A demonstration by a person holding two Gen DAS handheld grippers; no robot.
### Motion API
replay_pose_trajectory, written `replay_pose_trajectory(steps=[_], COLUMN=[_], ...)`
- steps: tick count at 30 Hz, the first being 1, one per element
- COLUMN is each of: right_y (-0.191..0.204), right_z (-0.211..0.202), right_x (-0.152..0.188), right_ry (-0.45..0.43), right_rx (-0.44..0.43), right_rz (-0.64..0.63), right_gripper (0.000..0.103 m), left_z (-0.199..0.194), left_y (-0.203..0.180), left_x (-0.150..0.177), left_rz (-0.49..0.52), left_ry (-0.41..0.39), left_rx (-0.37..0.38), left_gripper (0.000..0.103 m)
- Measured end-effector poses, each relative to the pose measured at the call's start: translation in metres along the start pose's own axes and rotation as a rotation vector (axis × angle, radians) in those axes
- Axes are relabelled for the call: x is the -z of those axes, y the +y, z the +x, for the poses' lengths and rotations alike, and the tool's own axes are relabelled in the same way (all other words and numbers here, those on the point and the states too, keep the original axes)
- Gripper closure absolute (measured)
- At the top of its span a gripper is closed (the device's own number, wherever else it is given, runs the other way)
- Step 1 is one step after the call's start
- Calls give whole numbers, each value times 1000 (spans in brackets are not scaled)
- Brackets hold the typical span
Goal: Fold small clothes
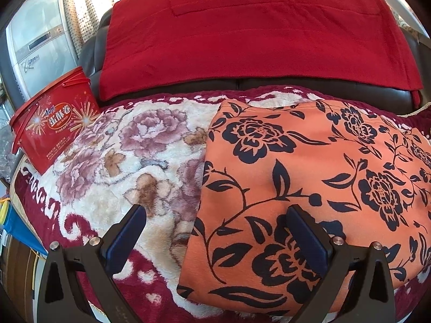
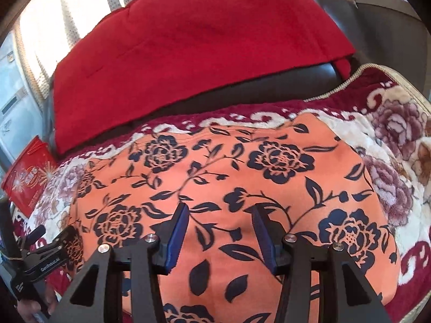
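Observation:
An orange garment with a dark floral print (image 1: 309, 177) lies flat on a flowered plush blanket (image 1: 129, 145). It also fills the middle of the right wrist view (image 2: 221, 177). My left gripper (image 1: 215, 212) is open and empty, straddling the garment's left edge just above it. My right gripper (image 2: 219, 210) is open and empty over the garment's middle. The left gripper's body also shows at the lower left of the right wrist view (image 2: 51, 255), by the garment's left edge.
A red blanket (image 1: 250, 29) drapes over the dark sofa back (image 1: 309, 86) behind. A red snack tub (image 1: 51, 123) stands on the blanket's far left corner. The flowered blanket (image 2: 398, 177) extends to the garment's right. A blue box (image 1: 18, 226) sits at the left edge.

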State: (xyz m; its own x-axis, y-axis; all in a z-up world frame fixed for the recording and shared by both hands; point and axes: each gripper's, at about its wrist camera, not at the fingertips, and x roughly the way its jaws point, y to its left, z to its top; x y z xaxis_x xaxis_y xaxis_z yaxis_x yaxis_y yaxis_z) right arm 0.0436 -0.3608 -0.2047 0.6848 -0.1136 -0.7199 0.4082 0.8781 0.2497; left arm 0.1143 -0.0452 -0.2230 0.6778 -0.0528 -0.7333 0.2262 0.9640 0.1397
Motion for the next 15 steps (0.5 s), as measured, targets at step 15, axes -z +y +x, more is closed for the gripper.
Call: replay_pose_trajectory(steps=[15], right_y=[-25], right_z=[17], right_x=[1], right_ry=[101], right_rx=[17], right_rz=[114], right_gripper=[51], left_z=[3], left_y=[-1], left_x=[2], left_rz=[2], left_ry=[15], left_rx=[1], left_gripper=[0])
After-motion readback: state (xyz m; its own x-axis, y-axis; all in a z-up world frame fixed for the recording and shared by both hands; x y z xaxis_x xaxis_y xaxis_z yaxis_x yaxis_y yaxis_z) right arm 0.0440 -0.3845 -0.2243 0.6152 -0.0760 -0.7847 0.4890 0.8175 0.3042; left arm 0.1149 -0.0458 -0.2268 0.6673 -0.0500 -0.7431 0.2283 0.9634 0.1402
